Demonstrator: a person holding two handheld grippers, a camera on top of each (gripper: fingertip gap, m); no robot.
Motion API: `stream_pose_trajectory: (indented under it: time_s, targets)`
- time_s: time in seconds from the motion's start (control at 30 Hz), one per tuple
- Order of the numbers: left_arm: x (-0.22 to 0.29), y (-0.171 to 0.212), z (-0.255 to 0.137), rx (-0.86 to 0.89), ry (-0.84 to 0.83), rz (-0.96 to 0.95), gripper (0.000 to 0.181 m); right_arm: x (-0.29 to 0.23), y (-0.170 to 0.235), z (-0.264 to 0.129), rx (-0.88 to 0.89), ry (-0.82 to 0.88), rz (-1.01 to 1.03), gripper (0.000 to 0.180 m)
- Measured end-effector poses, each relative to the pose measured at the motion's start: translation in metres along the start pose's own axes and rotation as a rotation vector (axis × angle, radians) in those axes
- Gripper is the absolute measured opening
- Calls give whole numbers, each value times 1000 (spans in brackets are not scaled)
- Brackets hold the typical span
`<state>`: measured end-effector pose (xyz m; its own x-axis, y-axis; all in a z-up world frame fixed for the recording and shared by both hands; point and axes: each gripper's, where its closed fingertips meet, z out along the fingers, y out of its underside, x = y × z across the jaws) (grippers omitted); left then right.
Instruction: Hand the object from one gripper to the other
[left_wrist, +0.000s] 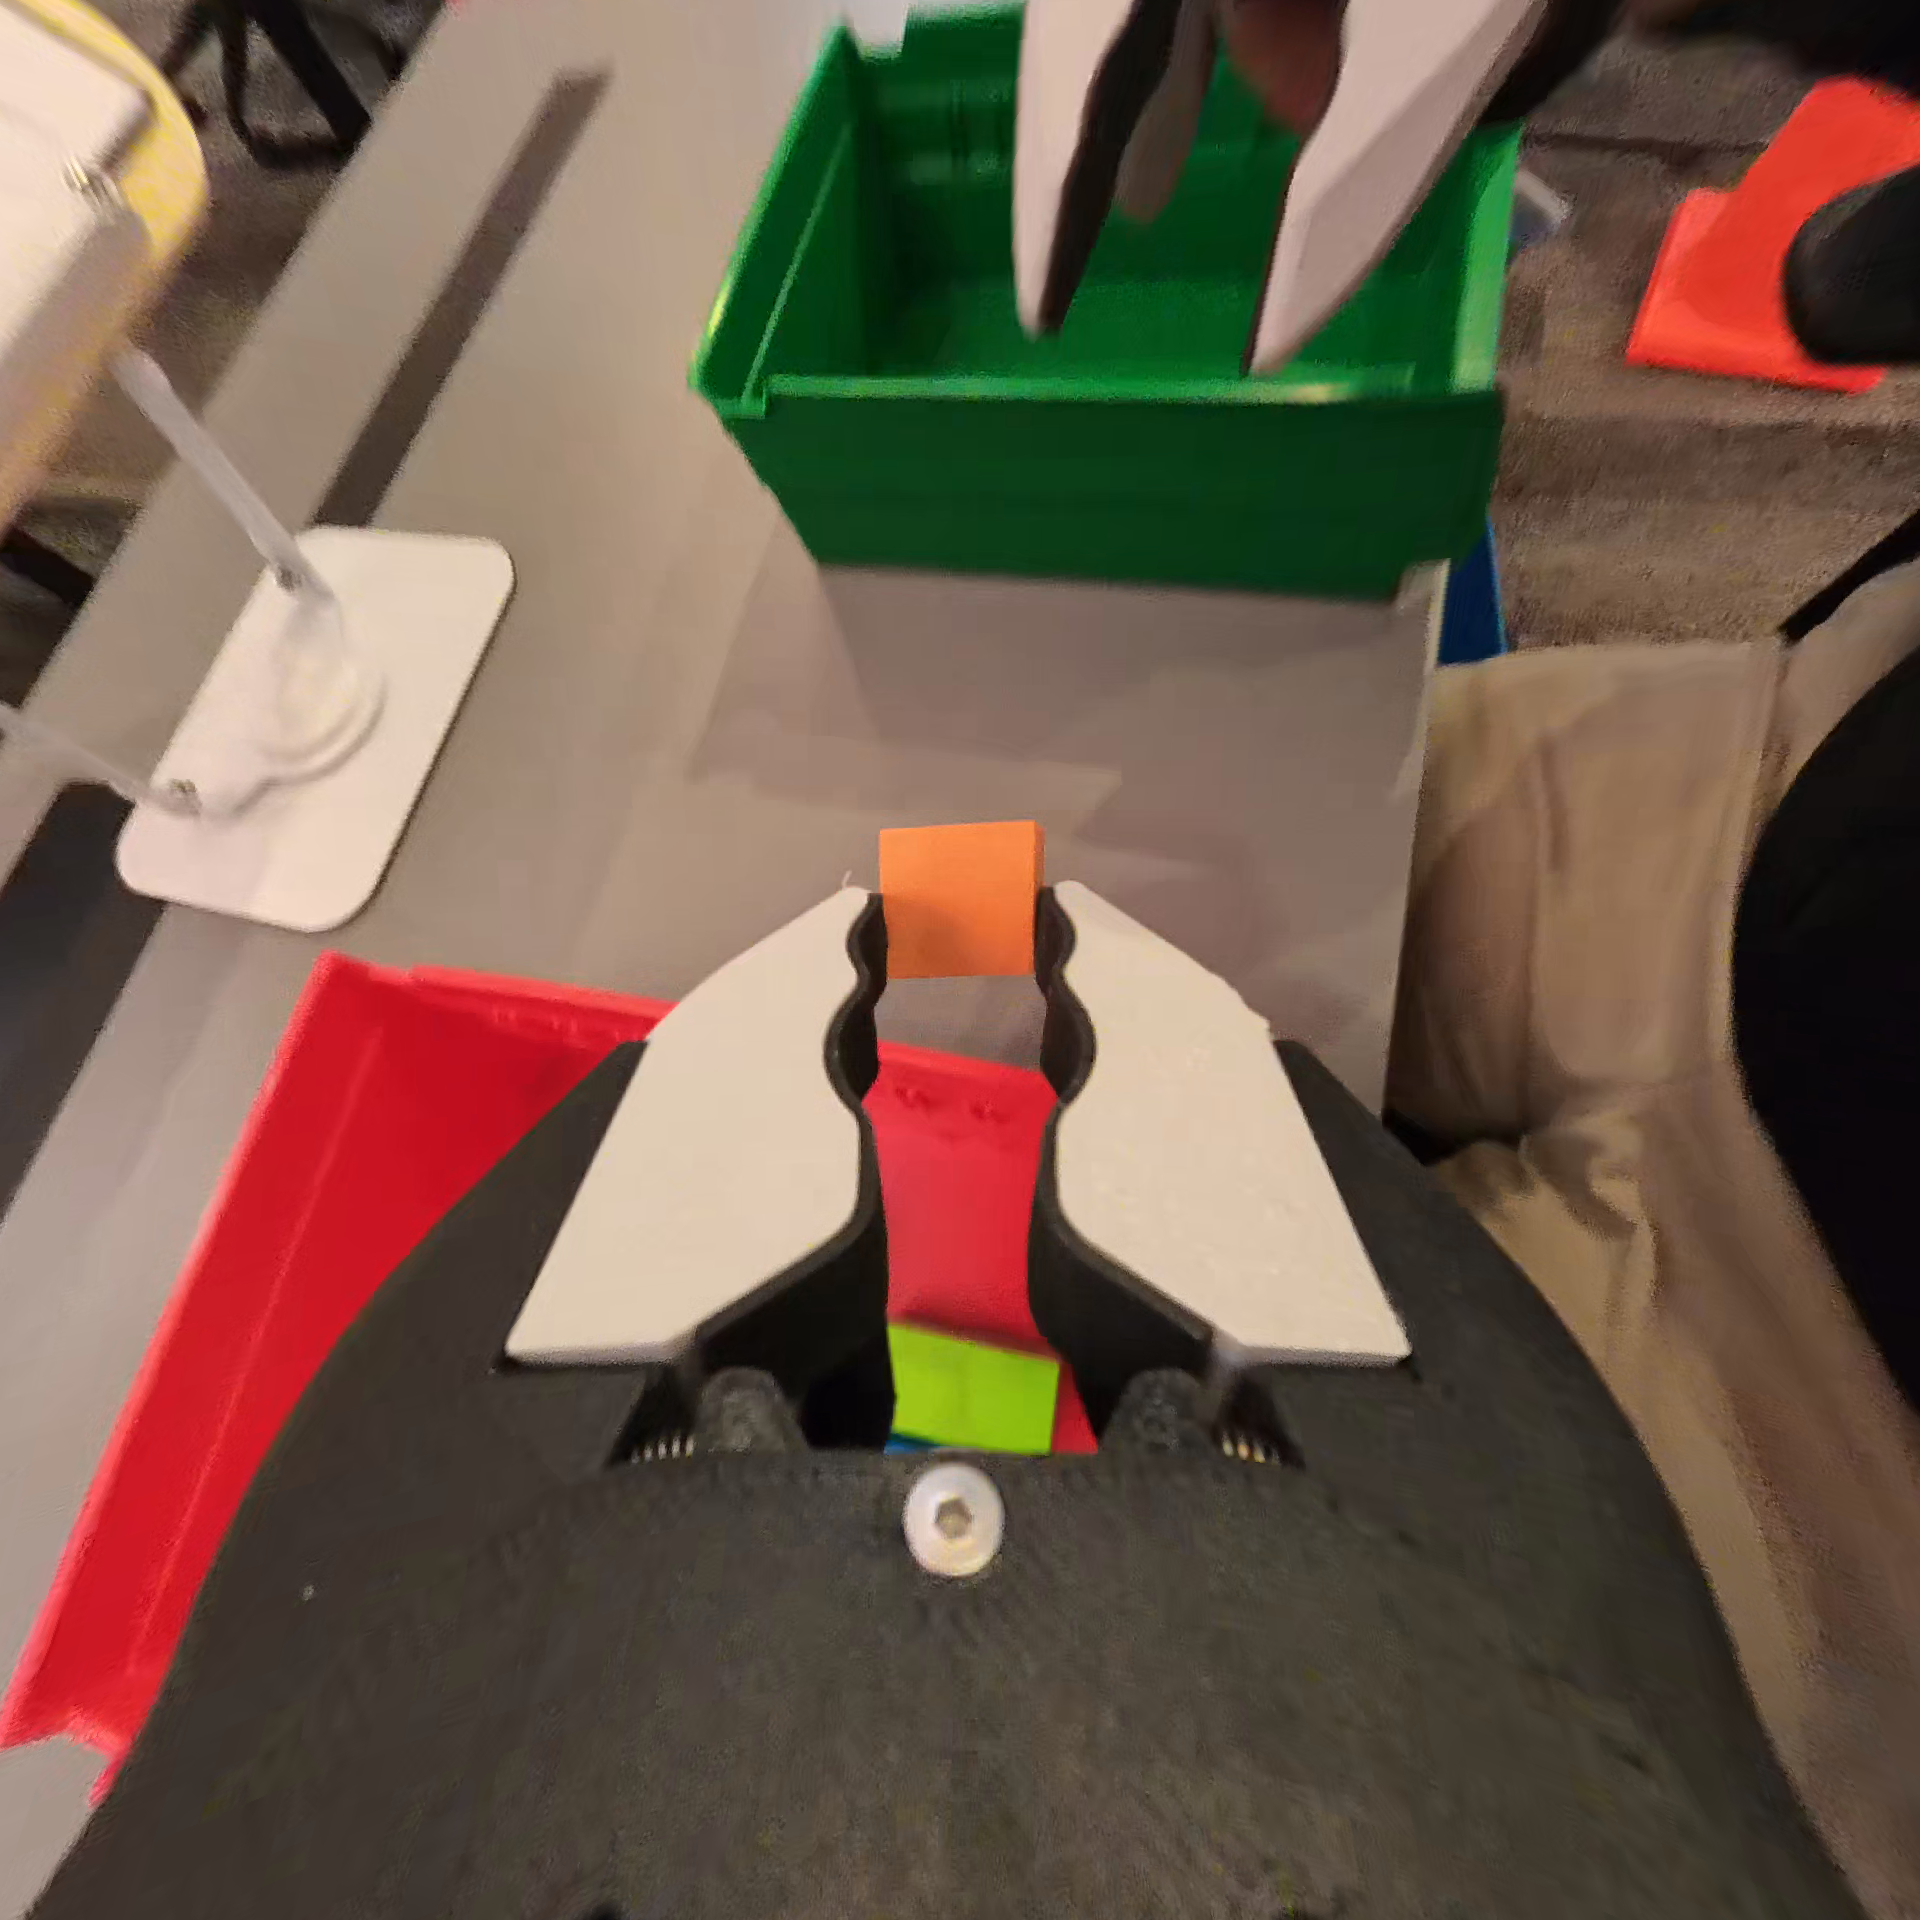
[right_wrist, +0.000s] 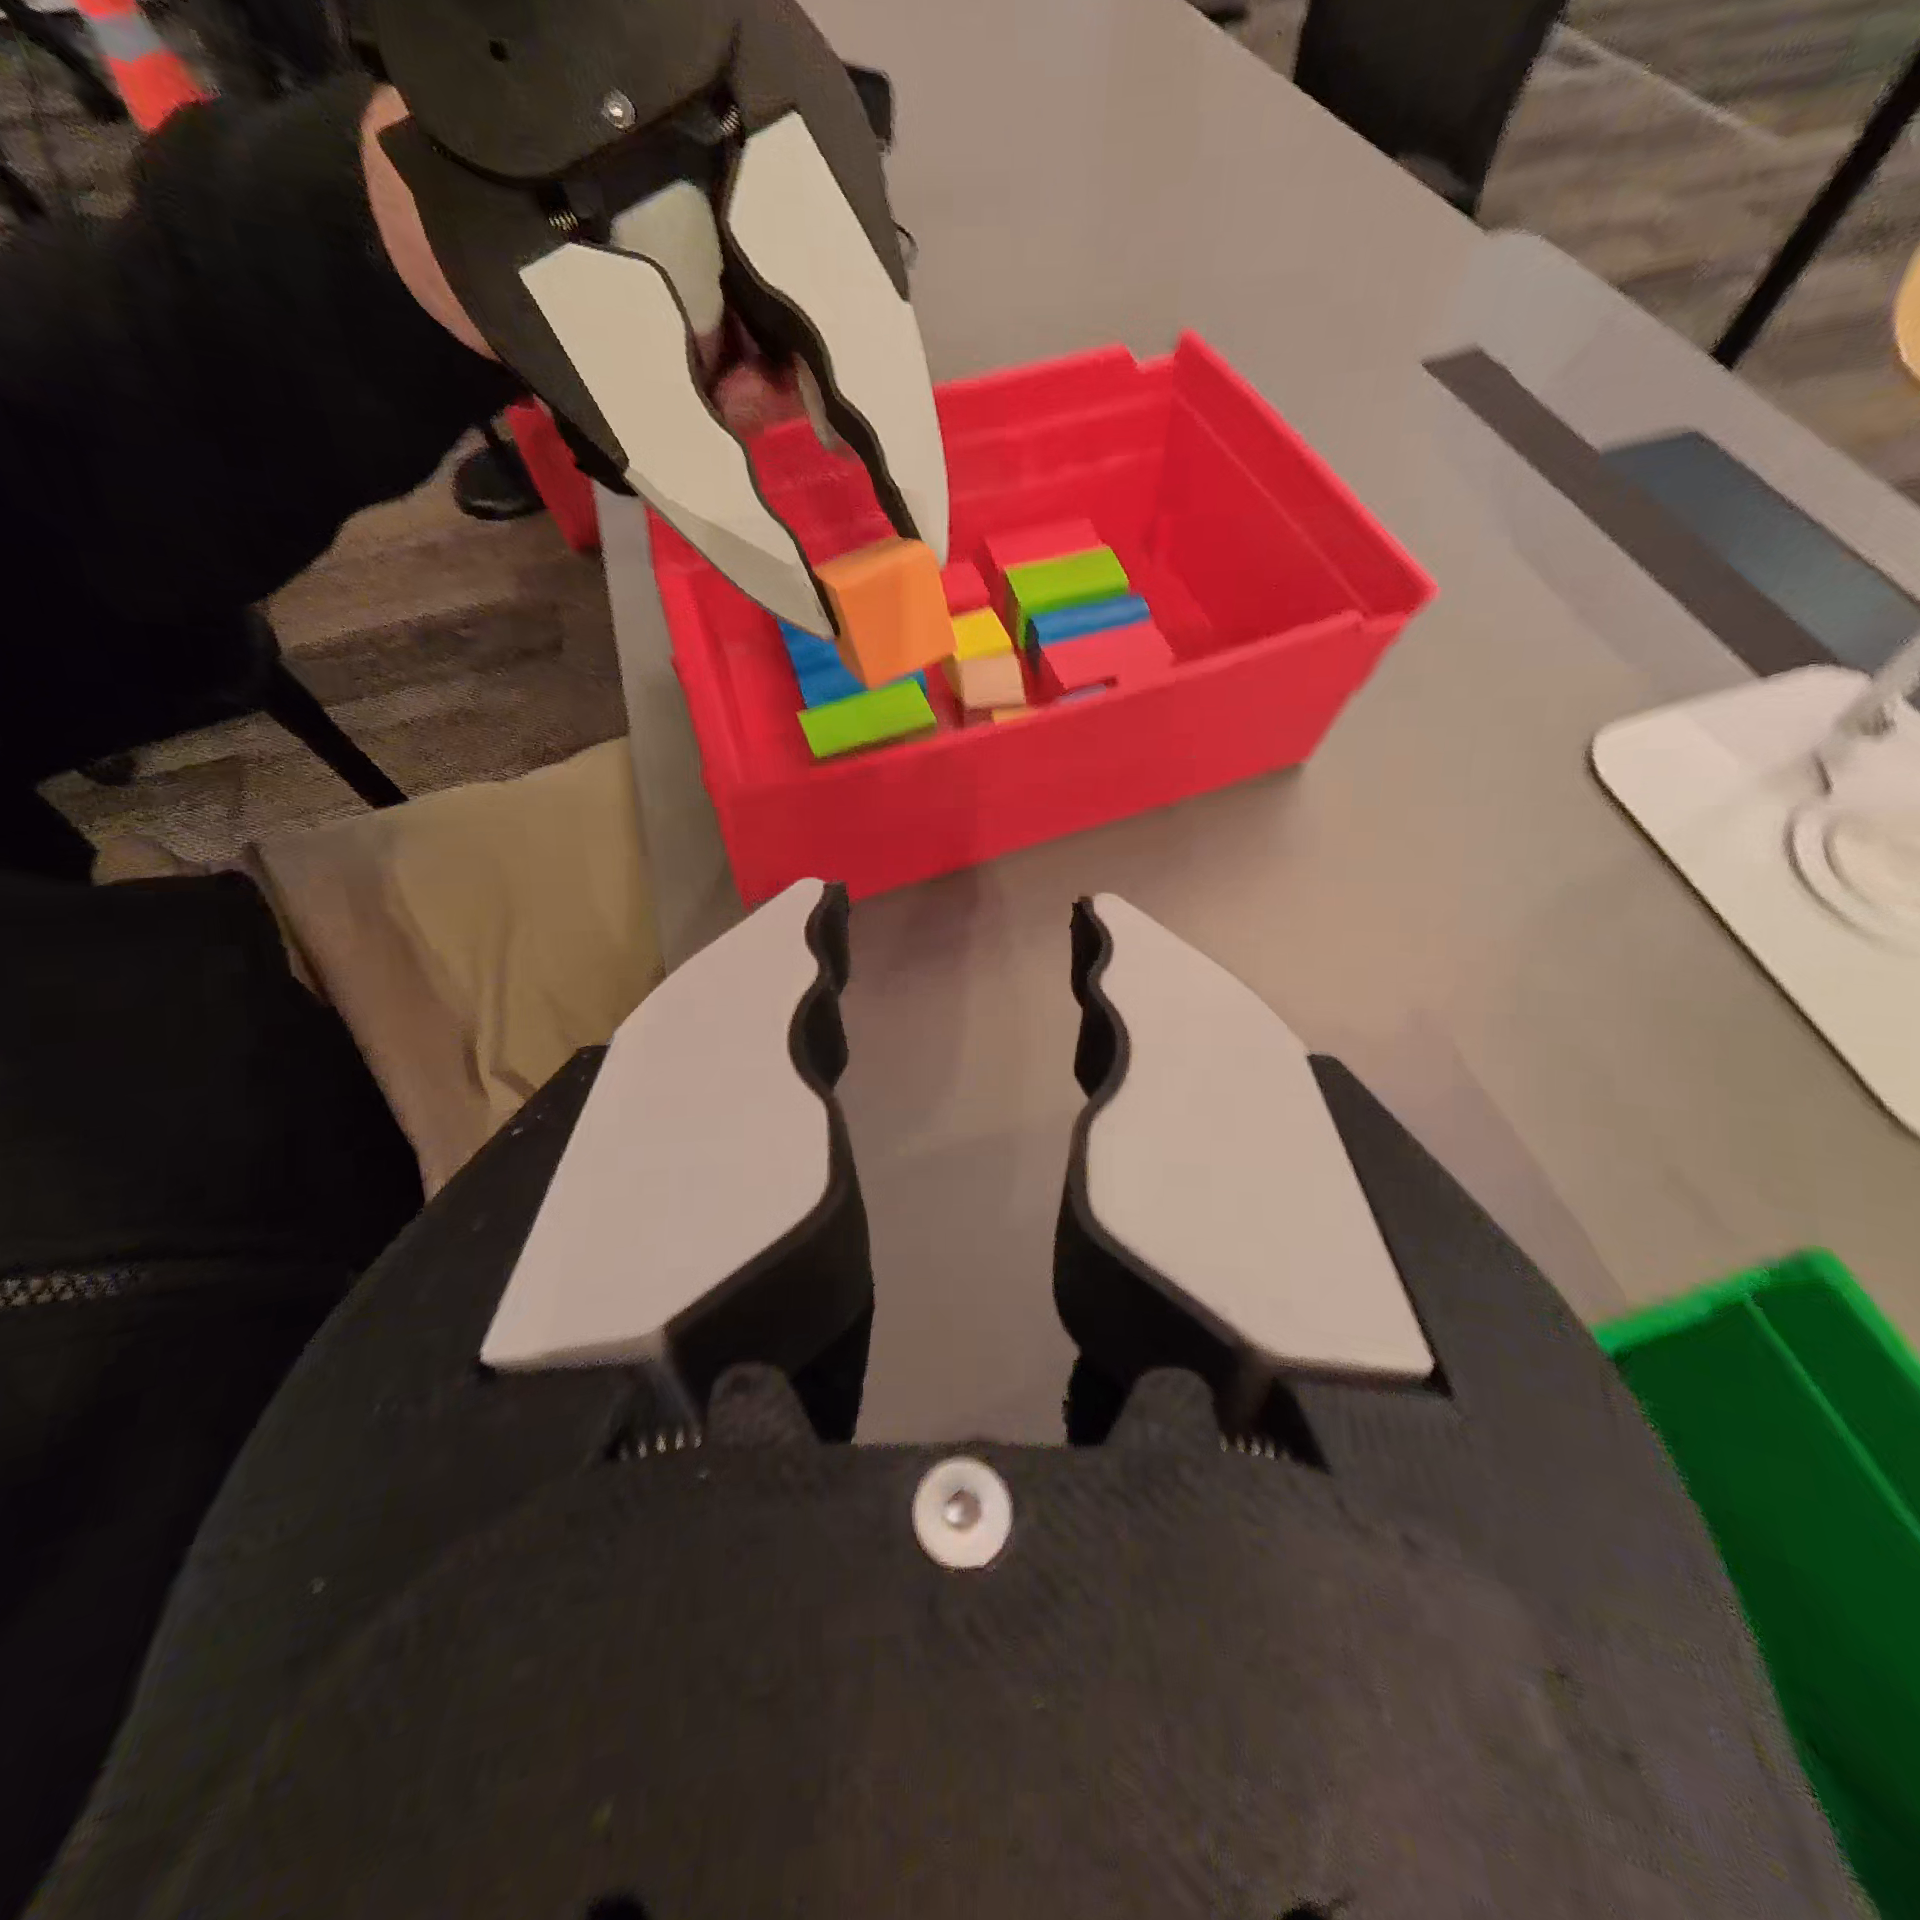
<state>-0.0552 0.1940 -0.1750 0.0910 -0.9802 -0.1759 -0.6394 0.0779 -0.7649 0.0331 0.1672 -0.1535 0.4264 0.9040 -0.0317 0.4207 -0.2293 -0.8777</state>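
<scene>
Between left gripper (left_wrist: 958, 914) tips: orange block (left_wrist: 958, 900) clamped, above red bin (right_wrist: 1299, 623) | right gripper (right_wrist: 958, 914) jaws apart, empty, opposite | step: pre-handover approach | next: close gap, align on block's free faces.

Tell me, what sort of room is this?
Probably an office or meeting room: a long grey table over grey carpeted floor, holding a red plastic bin of coloured blocks and a green plastic bin.
</scene>
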Motion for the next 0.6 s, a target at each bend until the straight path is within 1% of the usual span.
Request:
stream_pose_trajectory:
  time_s: [0.03, 0.13, 0.2, 0.3, 0.4, 0.47, 0.6]
  targets:
    - [4, -11, -3, 34, 0, 9, 27, -4, -7, 4, 21, -20, -20, 41]
    - [19, -41, -9, 156, 38, 5, 27, -18, -19, 15, 64, -98, -39, 44]
    - [27, -53, -9, 204, 58, 9, 27, -27, -26, 20, 93, -155, -41, 43]
    - [36, -61, -5, 230, 87, 19, 27, -36, -33, 22, 137, -203, -52, 41]
    - [43, -69, -6, 284, 125, 10, 27, -40, -32, 23, 138, -226, -59, 37]
    - [45, -70, -5, 289, 131, 7, 27, -45, -32, 22, 148, -256, -57, 28]
    - [47, -73, -5, 316, 154, -13, 27, -46, -33, 19, 152, -251, -80, 27]
